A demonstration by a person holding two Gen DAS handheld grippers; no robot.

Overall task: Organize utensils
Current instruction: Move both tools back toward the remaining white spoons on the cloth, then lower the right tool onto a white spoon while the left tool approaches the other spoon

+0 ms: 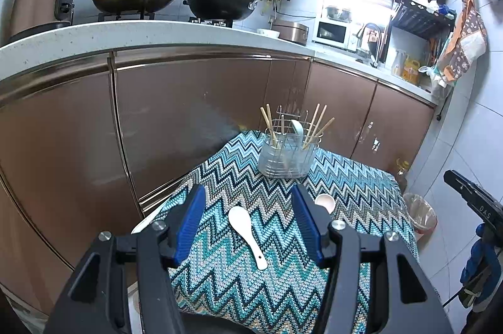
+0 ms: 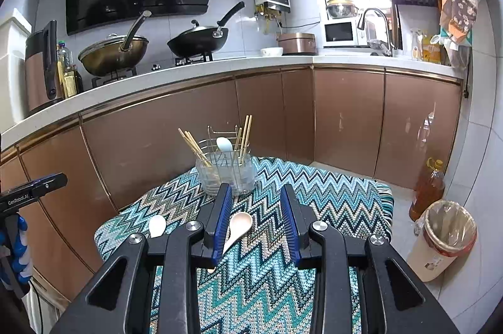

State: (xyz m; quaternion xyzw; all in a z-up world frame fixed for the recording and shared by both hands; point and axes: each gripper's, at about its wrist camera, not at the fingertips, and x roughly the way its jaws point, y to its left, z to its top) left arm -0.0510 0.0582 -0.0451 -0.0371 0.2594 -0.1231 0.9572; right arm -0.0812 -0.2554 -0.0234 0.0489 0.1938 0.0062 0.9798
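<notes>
A wire utensil holder stands at the far end of the zigzag cloth. It holds several wooden chopsticks and a pale spoon. A white spoon lies flat on the cloth between the fingers of my open left gripper. A pink spoon lies to its right, just inside the left finger of my open right gripper. Both grippers hover above the cloth and hold nothing.
Brown kitchen cabinets run behind the table under a white counter with two woks. A lined bin and an oil bottle stand on the floor at right.
</notes>
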